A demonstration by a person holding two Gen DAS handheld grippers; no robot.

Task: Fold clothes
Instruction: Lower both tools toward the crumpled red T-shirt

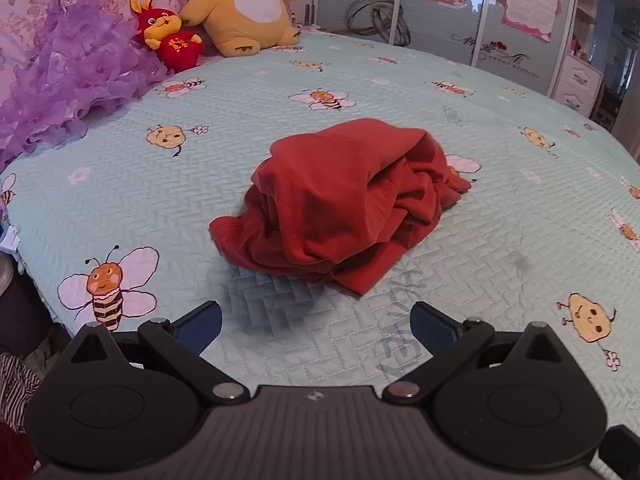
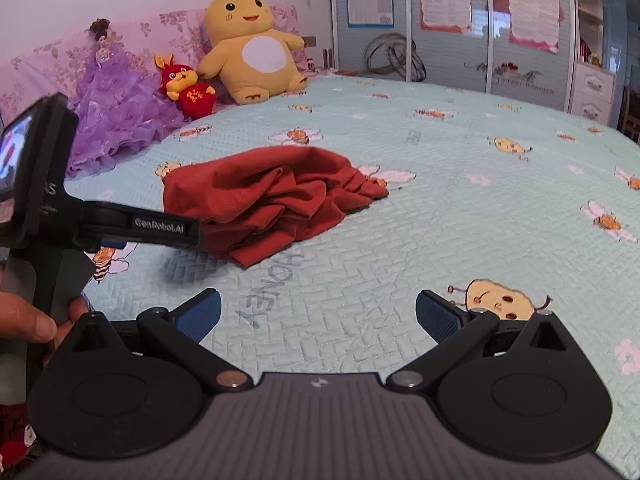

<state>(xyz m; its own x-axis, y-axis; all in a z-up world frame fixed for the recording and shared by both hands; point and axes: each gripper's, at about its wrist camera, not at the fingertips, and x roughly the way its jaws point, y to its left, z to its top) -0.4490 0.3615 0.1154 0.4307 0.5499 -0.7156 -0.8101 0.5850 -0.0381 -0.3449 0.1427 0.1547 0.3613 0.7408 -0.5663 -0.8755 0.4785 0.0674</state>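
Observation:
A crumpled red garment (image 1: 340, 204) lies in a heap in the middle of the bed; in the right wrist view the same red garment (image 2: 264, 204) sits to the left of centre. My left gripper (image 1: 316, 320) hovers just short of the heap's near edge, open, nothing between its blue pads (image 1: 200, 326). My right gripper (image 2: 318, 314) is open too, above the bare quilt to the right of the garment and a little nearer. The left gripper's body (image 2: 120, 224) shows from the side in the right wrist view, held by a hand (image 2: 32, 320), its tip hiding the garment's left edge.
The bed has a light blue quilt (image 1: 500, 240) printed with bees. At its head stand a yellow plush toy (image 1: 244, 4), a small red plush (image 1: 172, 38) and a doll in a purple ruffled dress (image 1: 76, 68). Wardrobe doors (image 1: 440, 4) stand beyond the bed. Striped cloth (image 1: 14, 392) lies off the left edge.

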